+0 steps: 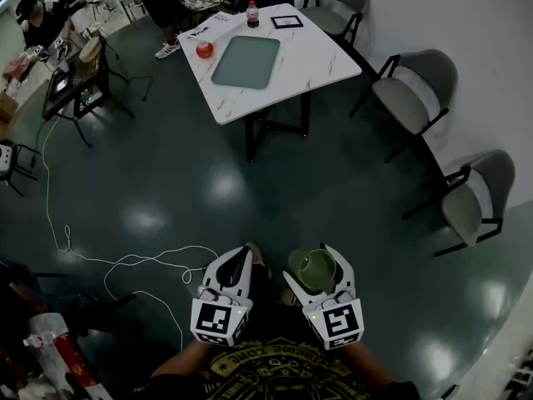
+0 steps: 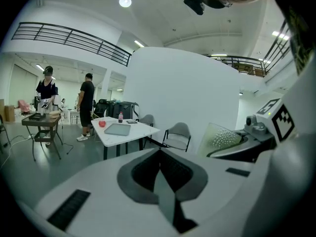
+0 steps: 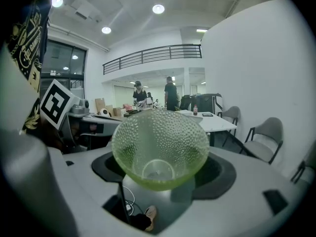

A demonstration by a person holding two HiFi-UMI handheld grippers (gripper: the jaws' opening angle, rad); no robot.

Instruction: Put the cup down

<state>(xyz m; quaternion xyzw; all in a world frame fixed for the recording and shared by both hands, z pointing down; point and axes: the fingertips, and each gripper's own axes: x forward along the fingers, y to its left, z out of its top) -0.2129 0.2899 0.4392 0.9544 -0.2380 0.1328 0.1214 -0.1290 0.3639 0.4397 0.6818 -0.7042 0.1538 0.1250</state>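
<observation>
Step in hand (my reading): carry, not yet set-down. The table (image 1: 321, 61) stands far off across the dark floor, and both grippers hang near the body.

Right gripper (image 1: 316, 275): jaws wide apart, closed on the cup (image 3: 159, 147), one jaw against each side of its wall. The cup is green, see-through and dimpled all over. It hangs in the air between the jaws, with no surface under it. In the head view its mouth faces up, roughly level. The right gripper view shows the round base low in the middle, with the rim flaring above the jaws.

Left gripper (image 1: 240, 265): jaws together, nothing between them. It sits just left of the right one and does not touch the cup.

On the table: a grey-green tray (image 1: 246, 61) in the middle, a red round thing (image 1: 204, 50) at its left edge, and a bottle (image 1: 252, 13) on the far side. The near right of the tabletop is bare.

How to do it well:
- Close the gap to the table first; a surface must be under the cup before release.
- Hold the cup mouth-up on the way (smooth, flared walls are likely to slip in a loose grip).
- Pick a bare patch, or the tray.
- Lower until the base sits flat, then open the jaws and back straight out so neither jaw drags the rim.
- Left gripper stays out of the path.
</observation>
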